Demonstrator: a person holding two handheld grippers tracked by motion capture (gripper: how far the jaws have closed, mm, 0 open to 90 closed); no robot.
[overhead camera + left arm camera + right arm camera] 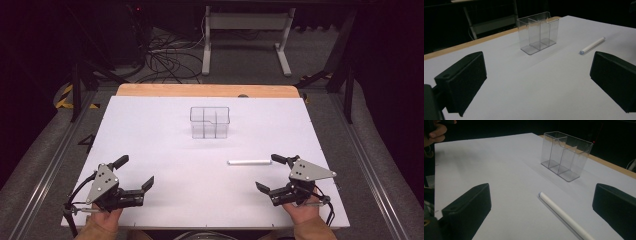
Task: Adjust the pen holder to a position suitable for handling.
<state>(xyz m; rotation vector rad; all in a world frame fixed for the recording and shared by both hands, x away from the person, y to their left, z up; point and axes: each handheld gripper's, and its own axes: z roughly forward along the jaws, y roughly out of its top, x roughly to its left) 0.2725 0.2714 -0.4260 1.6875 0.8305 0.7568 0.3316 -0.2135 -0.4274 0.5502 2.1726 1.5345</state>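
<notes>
Pen [249,162]: lies flat on the bench [150,130], nearer us than the holder [209,122], well apart from it.
Right gripper [273,173]: jaws spread, empty, just beside the pen.
Left gripper [134,171]: jaws spread, idle, far from the holder.
Grasp: we straddle the pen mid-length, jaws across it, then pinch squarely.

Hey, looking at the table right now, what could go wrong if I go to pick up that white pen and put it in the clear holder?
The white pen lies flat and is round, so it may roll away as the open right hand-held gripper closes on it. The clear holder is light-looking with narrow compartments; a tilted pen could catch its rim and tip or push it across the table.
</notes>
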